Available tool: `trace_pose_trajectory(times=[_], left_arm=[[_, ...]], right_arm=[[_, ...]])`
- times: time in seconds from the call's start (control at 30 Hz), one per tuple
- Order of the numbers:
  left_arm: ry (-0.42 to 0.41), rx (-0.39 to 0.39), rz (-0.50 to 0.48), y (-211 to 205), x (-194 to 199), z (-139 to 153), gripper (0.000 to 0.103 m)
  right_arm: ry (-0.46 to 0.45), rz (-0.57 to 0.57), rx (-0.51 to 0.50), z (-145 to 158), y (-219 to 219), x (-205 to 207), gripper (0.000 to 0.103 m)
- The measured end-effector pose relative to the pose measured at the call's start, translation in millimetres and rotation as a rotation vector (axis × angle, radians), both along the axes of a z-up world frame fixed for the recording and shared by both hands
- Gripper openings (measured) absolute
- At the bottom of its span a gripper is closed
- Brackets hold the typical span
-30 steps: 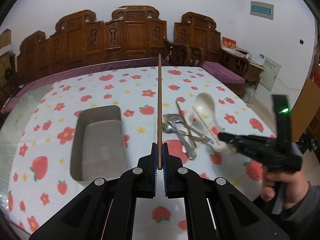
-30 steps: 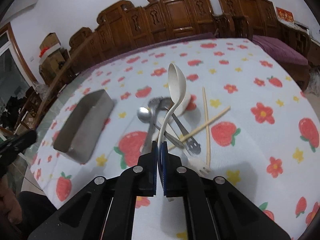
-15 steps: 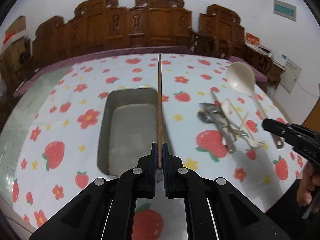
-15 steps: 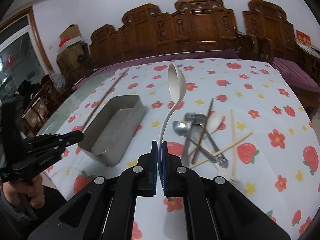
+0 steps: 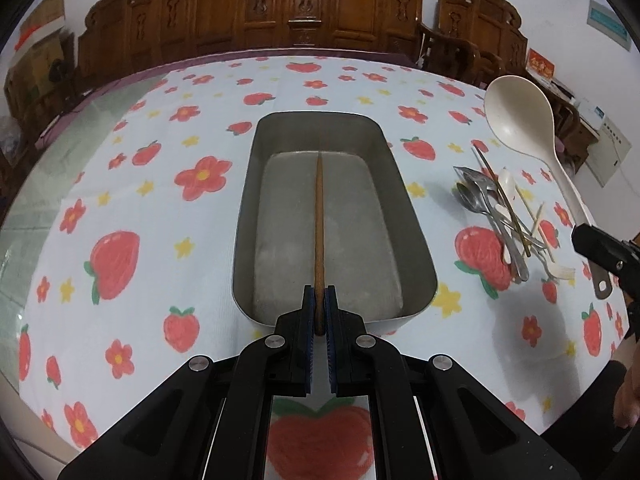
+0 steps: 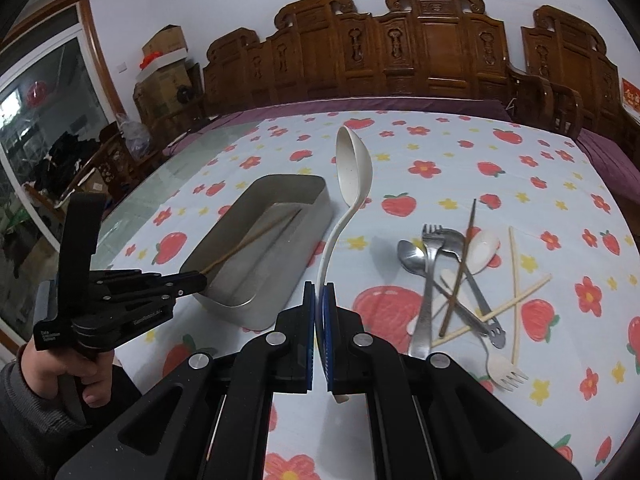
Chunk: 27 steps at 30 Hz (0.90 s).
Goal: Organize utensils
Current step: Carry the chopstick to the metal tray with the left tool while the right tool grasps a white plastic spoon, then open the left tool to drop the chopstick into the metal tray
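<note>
My left gripper is shut on a brown wooden chopstick, which reaches forward and down into the grey metal tray. From the right wrist view the same chopstick slants into the tray from the left gripper at its near corner. The right gripper is shut on the handle of a cream ladle, held upright above the tablecloth between the tray and the utensil pile. That ladle shows at the right of the left wrist view.
A pile of utensils lies right of the tray: metal spoons and forks, a white spoon, a white plastic fork, pale chopsticks and a brown one. The strawberry tablecloth covers the table; carved wooden chairs stand behind it.
The left gripper has swung left and down, bringing the chopstick from above the pile over and into the tray. The right gripper has lifted the ladle and carried it leftward toward the tray.
</note>
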<state>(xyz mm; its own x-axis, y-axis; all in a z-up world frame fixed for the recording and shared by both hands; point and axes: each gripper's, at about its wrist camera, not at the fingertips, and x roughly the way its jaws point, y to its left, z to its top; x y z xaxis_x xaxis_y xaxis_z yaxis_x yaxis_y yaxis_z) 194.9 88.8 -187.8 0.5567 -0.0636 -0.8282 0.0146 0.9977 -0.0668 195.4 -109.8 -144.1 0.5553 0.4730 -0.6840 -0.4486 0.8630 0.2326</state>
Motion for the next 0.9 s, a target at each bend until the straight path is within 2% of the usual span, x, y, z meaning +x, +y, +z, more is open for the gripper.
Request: trace_pose_trajectory(times=[0.37,0.67,0.77,0.8,0.83,0.9], left_arm=[[-0.020,-0.039,0.009,7.3,10.9,4.8,0.004],[-0.045,-0.036,0.029,16.0,16.9,11.4,0.004],[-0.060,-0.027,0.037,20.3,15.7,15.6,0.017],[-0.067,-0.024,0.040,21.7,14.9,17.4,0.025],[-0.081,-0.019,0.044,23.6,13.5,20.7,0.028],[-0.092,-0.018,0.049,27.3,11.6,24.5,0.028]], right_arm=[[0.010,0.034,-0.022,-5.1,22.2,4.2,0.005],[0.017,0.064,-0.027,-8.1,42.2,11.7,0.005],[0.018,0.079,-0.028,-8.5,51.8,14.0,0.005],[0.019,0.083,-0.029,-8.5,54.7,14.5,0.005],[0.019,0.089,-0.031,-9.0,57.7,15.5,0.005],[0.024,0.100,-0.037,-9.9,65.2,18.2,0.005]])
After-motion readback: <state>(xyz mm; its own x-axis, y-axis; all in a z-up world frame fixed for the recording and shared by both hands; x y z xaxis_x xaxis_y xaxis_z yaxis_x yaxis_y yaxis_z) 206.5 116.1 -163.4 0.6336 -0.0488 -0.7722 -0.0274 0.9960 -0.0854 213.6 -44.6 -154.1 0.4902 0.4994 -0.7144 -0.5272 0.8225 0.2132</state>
